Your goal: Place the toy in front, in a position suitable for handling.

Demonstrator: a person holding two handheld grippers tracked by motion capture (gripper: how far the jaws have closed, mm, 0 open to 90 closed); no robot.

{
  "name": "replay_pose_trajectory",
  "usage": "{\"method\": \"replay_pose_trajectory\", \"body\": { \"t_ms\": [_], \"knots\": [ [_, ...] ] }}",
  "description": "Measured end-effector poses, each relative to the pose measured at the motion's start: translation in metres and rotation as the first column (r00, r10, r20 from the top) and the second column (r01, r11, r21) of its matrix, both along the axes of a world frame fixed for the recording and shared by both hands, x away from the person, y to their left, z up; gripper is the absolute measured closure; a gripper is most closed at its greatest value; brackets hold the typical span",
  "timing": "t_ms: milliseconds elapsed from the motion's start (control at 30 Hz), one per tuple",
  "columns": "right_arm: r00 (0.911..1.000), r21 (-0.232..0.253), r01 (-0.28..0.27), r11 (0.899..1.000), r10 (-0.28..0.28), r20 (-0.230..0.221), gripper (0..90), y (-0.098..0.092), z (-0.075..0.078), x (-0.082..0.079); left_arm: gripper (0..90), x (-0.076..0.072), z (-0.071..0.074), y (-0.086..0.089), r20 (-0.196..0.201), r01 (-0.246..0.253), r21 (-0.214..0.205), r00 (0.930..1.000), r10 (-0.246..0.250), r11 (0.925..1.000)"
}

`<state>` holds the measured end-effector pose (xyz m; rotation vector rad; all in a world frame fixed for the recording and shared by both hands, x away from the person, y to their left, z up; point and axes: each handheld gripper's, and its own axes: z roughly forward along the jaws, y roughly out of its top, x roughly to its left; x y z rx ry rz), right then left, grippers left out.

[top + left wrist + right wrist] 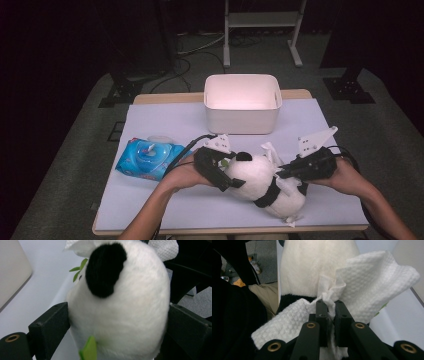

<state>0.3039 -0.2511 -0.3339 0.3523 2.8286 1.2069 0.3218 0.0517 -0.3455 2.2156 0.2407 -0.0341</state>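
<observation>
A black-and-white panda plush (260, 181) lies on the white table cover near the front edge. My left gripper (236, 171) stands open around its head (125, 315): the two jaws flank the white fur and brush it without denting it. A black ear (105, 267) faces the left gripper view, with small green leaves (78, 268) beside it. My right gripper (281, 174) is shut on a crumpled white textured wipe (372, 282), whose pinched fold sits between the jaws (331, 302), right against the panda's back. The wipe's tip (268, 149) sticks up behind the plush.
A white open bin (242, 120) stands at the back middle of the table. A blue pack of wet wipes (147, 157) lies to the left of my left hand. The white cover (165, 120) is bare between them. A metal frame (260, 20) and cables are on the floor beyond.
</observation>
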Motion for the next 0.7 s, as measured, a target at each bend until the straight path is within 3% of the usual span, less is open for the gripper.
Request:
{"method": "replay_pose_trajectory", "body": {
  "t_ms": [500, 700],
  "knots": [
    [0.9995, 0.007, 0.025, 1.0, -0.025, -0.021, 82.7, -0.012, -0.004, -0.002, 4.3, 0.0, -0.024, -0.004, -0.064, 0.015, 0.007, 0.9978, -0.015, 0.9999],
    [0.9995, 0.032, 0.029, 0.999, -0.029, -0.014, 82.7, -0.012, -0.004, -0.002, 16.1, 0.002, -0.021, -0.001, -0.052, 0.013, -0.029, 0.9985, -0.014, 0.9995]
  ]
}}
